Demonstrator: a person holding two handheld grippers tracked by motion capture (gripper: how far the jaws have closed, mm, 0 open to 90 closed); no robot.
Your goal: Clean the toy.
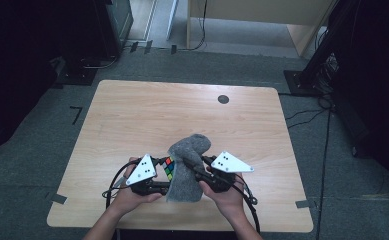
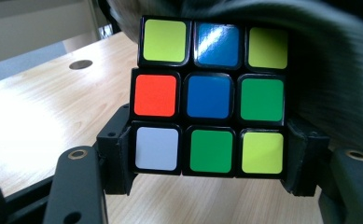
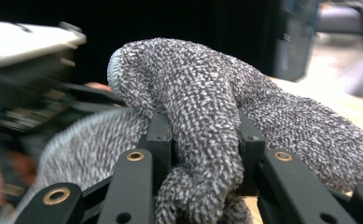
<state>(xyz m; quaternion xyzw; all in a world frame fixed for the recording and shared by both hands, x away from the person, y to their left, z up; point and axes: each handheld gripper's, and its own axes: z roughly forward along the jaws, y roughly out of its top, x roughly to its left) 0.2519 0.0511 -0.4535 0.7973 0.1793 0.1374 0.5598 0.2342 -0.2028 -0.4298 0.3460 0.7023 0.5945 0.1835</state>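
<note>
The puzzle cube (image 2: pixel 209 95) is near the table's (image 1: pixel 132 115) near edge, clamped between the jaws of the left gripper (image 2: pixel 209 158). Touching its right side is a grey knitted sock (image 3: pixel 202 107), and the right gripper (image 3: pixel 200 154) is pinching this fabric tightly.

The cube (image 2: pixel 209 98) between the black fingers (image 2: pixel 116 156) has a black frame with squares of yellow-green, blue, orange-red, green and white. The knitted cloth (image 3: pixel 202 107) squeezed between the other black fingers (image 3: pixel 158 140) is speckled grey and white. The table (image 1: pixel 147 112) is light wood with a dark round spot (image 1: pixel 223 99).
</note>
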